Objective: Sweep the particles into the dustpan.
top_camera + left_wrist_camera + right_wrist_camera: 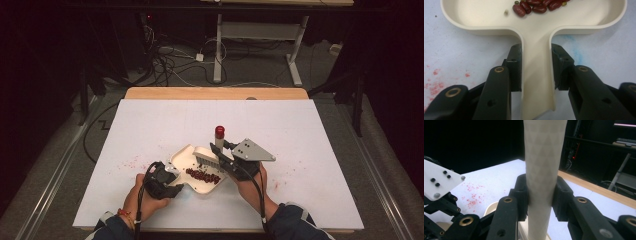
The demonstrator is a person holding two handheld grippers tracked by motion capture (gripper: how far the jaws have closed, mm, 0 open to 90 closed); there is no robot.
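Black jaws of my left gripper (536, 72) are pressing in on either side of the dustpan (536, 37), clamping its narrow cream handle between their pads. Beyond the jaw tips the handle is widening into a shallow, round-cornered tray of smooth moulded plastic, and glossy dark red beans (536, 6) are lying at its far side with a few small greenish ones among them.

My right gripper (540, 195) is closed around the brush handle (544, 157), a pale tapered column with a faint triangle pattern, standing upright between its jaws. From the high view, the brush (206, 159) is resting its white bristles in the pan just beside this gripper (220, 156), and a red cap (219, 132) is topping the handle just above it. The other gripper (170, 187) is sitting at the near edge of the pan, well to the brush's left.

I am judging the risks as these: a hard sweep could be flicking the smooth beans over the low rim; a tilt of the handle could be rolling them out; and the slick tapered brush handle could be slipping through the pads. Red specks (131, 162) are dotting the white table (320, 130) on both sides, smeared and powdery.
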